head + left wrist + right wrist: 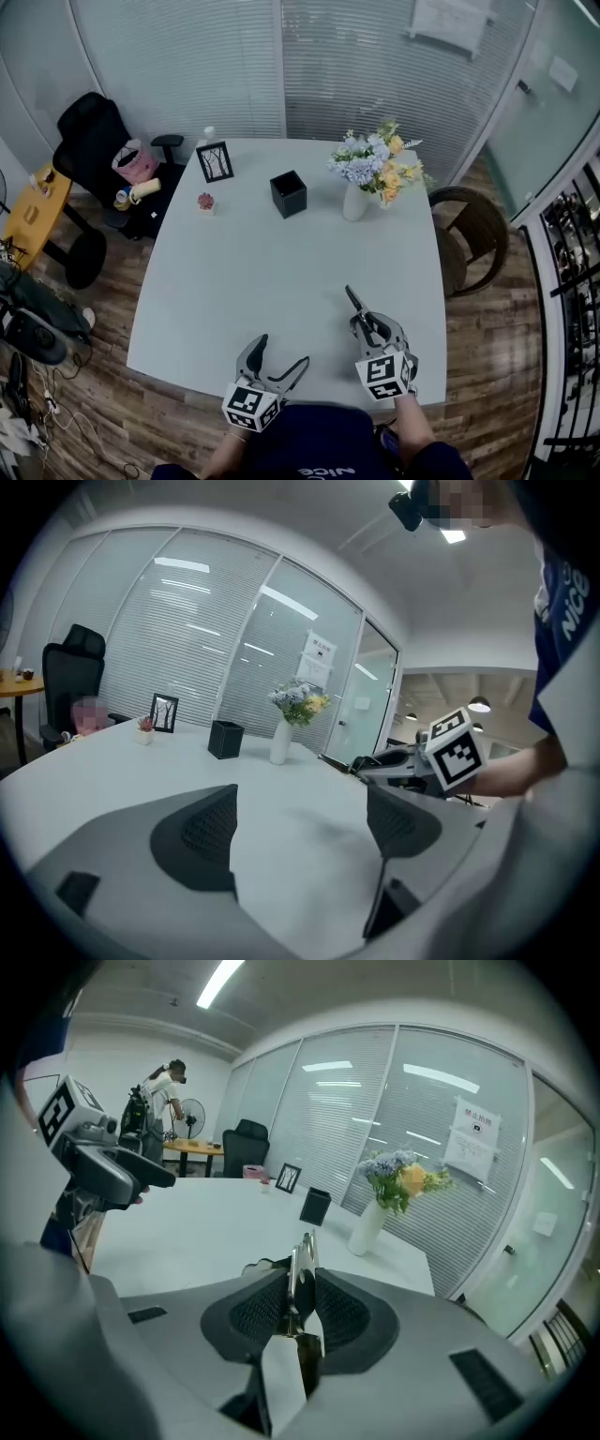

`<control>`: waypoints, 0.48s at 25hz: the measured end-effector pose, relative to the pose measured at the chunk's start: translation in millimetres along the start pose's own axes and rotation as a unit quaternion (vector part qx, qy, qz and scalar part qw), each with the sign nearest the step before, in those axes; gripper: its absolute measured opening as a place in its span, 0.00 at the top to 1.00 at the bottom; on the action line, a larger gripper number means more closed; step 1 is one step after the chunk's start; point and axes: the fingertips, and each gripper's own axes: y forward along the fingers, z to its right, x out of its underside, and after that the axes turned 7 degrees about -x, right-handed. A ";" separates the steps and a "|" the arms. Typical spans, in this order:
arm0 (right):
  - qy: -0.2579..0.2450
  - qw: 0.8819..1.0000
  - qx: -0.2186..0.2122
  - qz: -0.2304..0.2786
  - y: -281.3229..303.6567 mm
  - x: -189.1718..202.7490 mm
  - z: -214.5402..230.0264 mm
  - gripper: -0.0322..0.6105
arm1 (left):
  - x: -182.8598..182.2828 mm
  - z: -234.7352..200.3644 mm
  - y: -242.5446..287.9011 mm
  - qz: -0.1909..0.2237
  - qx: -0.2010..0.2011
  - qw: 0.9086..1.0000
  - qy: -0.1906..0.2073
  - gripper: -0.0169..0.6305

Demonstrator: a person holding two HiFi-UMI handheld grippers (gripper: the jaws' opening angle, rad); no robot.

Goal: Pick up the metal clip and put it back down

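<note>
The metal clip (302, 1274) stands upright between the pads of my right gripper (298, 1309), which is shut on it; its tip pokes out ahead of the jaws. From the head view the clip (355, 301) shows as a thin dark strip lifted above the white table (244, 272), in front of my right gripper (367, 323). My left gripper (278, 364) hovers at the table's near edge with its jaws apart and nothing between them. The left gripper view shows its own open jaws (300, 832) over bare tabletop, with the right gripper (412, 761) off to the right.
At the table's far side stand a black square holder (288, 193), a white vase of flowers (356, 199), a small picture frame (215, 161) and a tiny potted plant (205, 202). A black office chair (94, 141) is at the left, a round chair (473, 234) at the right.
</note>
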 end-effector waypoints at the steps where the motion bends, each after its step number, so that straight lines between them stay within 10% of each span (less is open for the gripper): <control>1: 0.002 1.000 0.001 -0.006 5.4 7.1 4.6 0.79 | 0.0 3.5 1.3 -0.002 0.005 1.000 0.004 0.31; 12: -0.012 0.997 -0.002 -0.082 59.4 68.6 21.5 0.79 | 3.3 12.2 10.1 -0.014 0.013 1.000 0.008 0.31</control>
